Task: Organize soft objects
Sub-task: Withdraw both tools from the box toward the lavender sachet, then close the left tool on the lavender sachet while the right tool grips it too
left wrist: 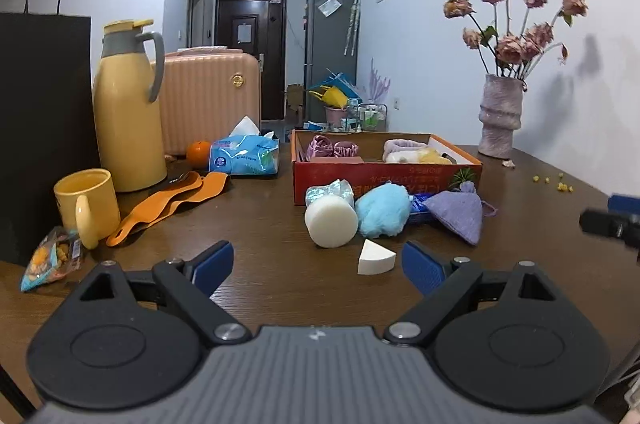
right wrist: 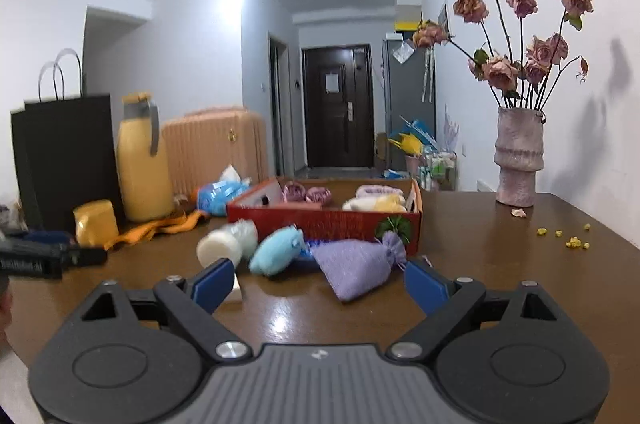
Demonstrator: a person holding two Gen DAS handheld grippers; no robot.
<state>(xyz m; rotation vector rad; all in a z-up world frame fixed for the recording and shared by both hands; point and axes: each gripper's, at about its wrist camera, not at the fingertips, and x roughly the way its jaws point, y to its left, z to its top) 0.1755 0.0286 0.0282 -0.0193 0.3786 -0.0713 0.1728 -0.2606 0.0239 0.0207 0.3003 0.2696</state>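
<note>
The lavender pouch (right wrist: 354, 270) lies centre frame just ahead of the right hand-held gripper (right wrist: 320, 282) (jaws wide, empty), long axis slanting toward the upper right.

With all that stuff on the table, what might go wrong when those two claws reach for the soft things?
1. The white sponge roll lies on its side, so a nudge might send it rolling.
2. The soft items crowd together: closing on the blue puff might also catch the purple pouch beside it.
3. The left gripper and right gripper, both open and empty, face the same cluster and might bump each other.
</note>
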